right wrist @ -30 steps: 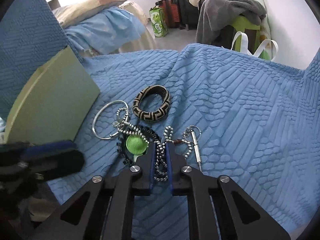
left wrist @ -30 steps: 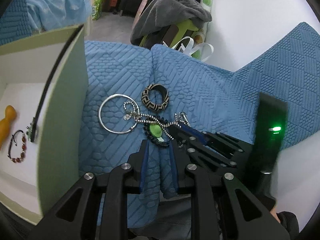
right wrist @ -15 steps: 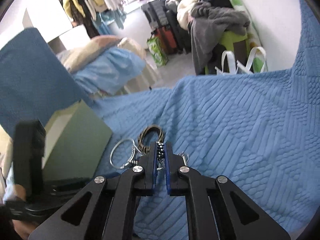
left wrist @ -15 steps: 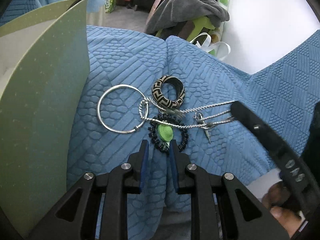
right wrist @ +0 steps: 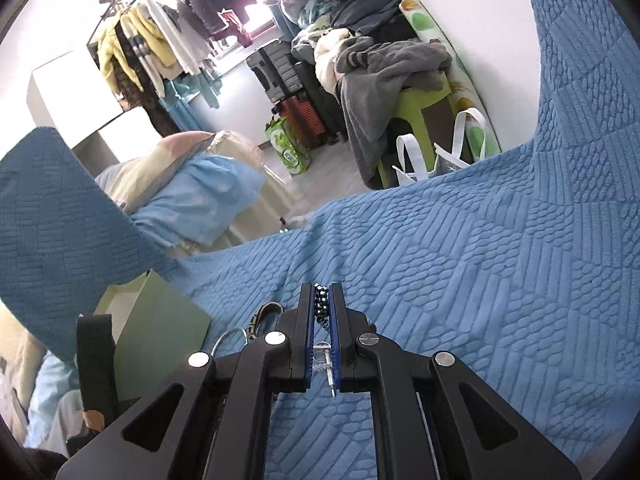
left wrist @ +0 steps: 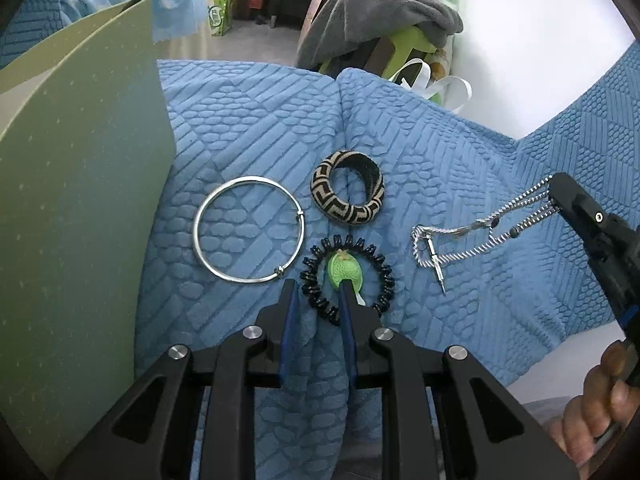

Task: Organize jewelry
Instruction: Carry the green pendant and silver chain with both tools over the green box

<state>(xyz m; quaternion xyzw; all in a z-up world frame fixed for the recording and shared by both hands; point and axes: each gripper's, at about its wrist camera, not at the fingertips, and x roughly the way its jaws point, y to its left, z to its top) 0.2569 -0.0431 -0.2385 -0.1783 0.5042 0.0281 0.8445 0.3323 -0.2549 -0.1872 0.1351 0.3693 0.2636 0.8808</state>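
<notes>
Lifted clear of the pile, the beaded chain (left wrist: 480,236) dangles taut from the right gripper (right wrist: 323,304), jaws pinched on it above the quilted blue bedspread (left wrist: 248,128). Left gripper (left wrist: 316,300) hovers, jaws narrowly parted, empty, over the coiled black bracelet (left wrist: 384,280).

Green box wall (left wrist: 80,200) blocks left; open quilt (left wrist: 460,152) right of patterned bangle (left wrist: 348,194).

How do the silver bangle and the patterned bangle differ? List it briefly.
The silver bangle is a thin plain metal hoop; the patterned bangle is a thick band with a black and tan key design. The silver one is the wider ring and lies flat; the patterned one sits tilted. Both rest ungripped on the blue quilt.
</notes>
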